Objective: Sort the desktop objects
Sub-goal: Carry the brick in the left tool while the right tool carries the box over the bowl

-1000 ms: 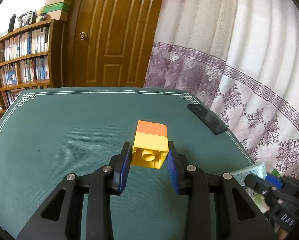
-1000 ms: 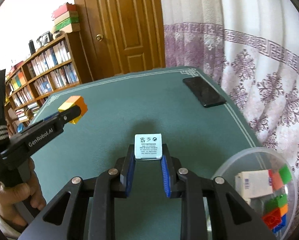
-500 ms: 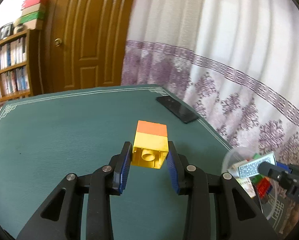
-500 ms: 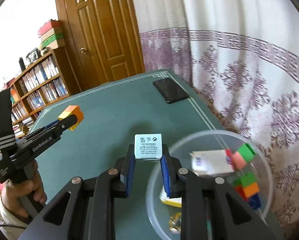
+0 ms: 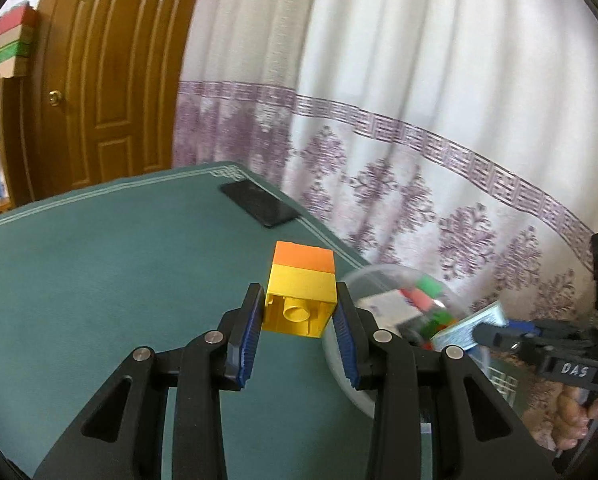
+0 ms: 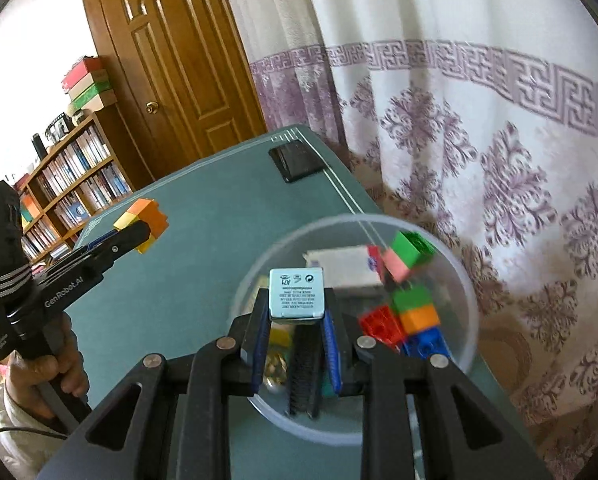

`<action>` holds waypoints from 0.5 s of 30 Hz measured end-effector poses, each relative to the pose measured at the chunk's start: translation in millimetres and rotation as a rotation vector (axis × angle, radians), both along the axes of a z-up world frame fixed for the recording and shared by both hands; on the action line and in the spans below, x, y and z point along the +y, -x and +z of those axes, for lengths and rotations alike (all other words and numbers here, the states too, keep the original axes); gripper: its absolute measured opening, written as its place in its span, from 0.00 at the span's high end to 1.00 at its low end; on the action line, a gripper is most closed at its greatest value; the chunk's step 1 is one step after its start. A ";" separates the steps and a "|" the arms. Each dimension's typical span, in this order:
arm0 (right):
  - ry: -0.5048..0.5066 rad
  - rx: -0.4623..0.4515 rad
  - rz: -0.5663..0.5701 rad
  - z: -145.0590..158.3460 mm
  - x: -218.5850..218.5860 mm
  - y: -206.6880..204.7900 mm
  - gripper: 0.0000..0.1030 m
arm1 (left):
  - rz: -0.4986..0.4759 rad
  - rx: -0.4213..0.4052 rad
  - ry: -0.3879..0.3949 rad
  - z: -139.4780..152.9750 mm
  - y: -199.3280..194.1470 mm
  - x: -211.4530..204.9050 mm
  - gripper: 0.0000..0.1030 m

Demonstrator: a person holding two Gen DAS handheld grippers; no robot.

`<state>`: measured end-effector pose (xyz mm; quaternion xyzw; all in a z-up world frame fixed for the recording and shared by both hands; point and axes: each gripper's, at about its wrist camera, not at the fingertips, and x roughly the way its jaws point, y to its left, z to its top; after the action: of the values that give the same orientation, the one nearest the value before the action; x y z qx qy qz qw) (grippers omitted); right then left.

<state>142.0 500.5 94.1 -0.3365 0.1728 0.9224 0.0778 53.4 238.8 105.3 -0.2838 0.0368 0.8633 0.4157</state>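
My left gripper (image 5: pixel 299 312) is shut on a yellow-and-orange brick (image 5: pixel 301 282), held above the green table just left of the clear plastic bowl (image 5: pixel 363 280). From the right wrist view the same brick (image 6: pixel 145 220) sticks out of the left gripper at the left. My right gripper (image 6: pixel 297 316) is shut on a small pale-blue printed box (image 6: pixel 297 294) and hangs over the bowl (image 6: pixel 259 272). Inside the bowl lie several coloured bricks (image 6: pixel 413 308) and a white card (image 6: pixel 339 268). In the left wrist view the box (image 5: pixel 469 324) shows over the bowl's right side.
A black phone (image 5: pixel 259 208) lies near the table's far right corner (image 6: pixel 297 158). A patterned curtain (image 5: pixel 419 120) hangs close behind the right table edge. A wooden door (image 5: pixel 111 80) and a bookshelf (image 6: pixel 71 172) stand beyond the table. A hand (image 6: pixel 47 380) grips the left gripper's handle.
Both grippers have swung to the right across the table, each still holding its object. The right gripper now hangs over the bowl and the left one has come up beside it.
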 end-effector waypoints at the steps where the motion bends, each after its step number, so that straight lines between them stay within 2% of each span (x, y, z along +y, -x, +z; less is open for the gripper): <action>1: 0.017 -0.007 0.008 -2.3 3.1 -2.8 0.74 | -0.009 -0.002 0.000 0.4 -3.8 2.8 0.64; 4: 0.067 -0.030 0.035 -10.2 11.2 -12.7 0.74 | -0.036 0.005 0.006 2.0 -16.9 14.1 0.64; 15: 0.116 -0.111 0.107 -34.6 25.3 -28.8 0.74 | -0.125 -0.005 0.062 -5.7 -49.6 66.6 0.64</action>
<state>170.8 525.8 59.5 -0.3998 0.2031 0.8936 0.0181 103.0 305.4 99.5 -0.2961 0.0803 0.8333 0.4599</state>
